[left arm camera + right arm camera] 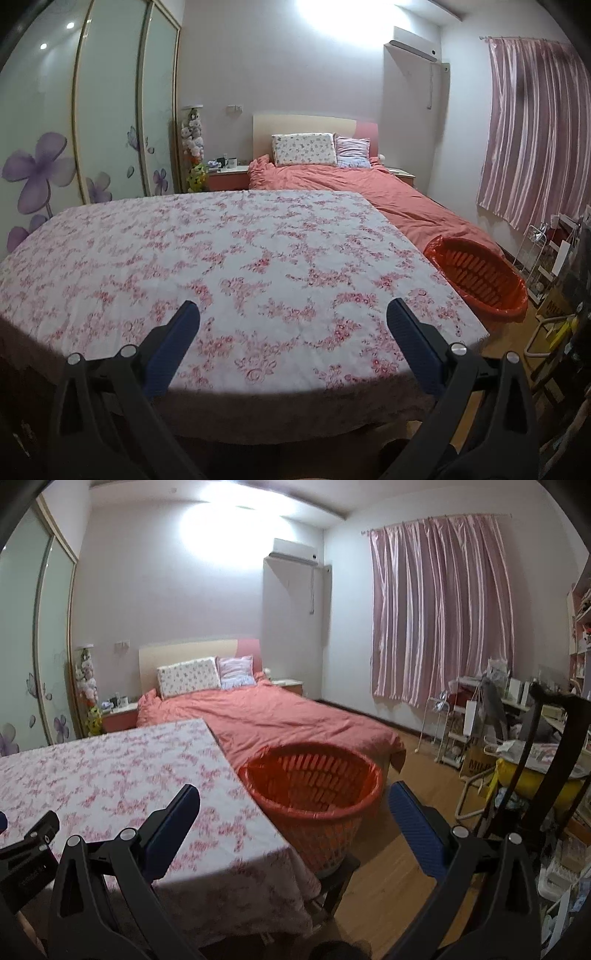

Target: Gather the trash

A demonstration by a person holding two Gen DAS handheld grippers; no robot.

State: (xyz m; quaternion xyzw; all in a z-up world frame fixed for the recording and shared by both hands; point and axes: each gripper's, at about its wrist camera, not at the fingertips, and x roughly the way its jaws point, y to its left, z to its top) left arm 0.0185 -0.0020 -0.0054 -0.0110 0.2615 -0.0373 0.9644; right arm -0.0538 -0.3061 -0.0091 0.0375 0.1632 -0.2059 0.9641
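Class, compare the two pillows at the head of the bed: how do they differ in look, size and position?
The floral pillow is wider, white with small scattered flowers; the striped pillow is narrower, with pale pink and lilac stripes. The floral one stands left, the striped one right. Both lean against the headboard.

We saw the table (229,258) nearest us, the basket (314,786) just beside its right edge on the floor (417,782). Behind both lay the bed (288,716), pillows (188,681) at its far end. The wardrobe (110,110) stood left, the curtain (439,605) right.
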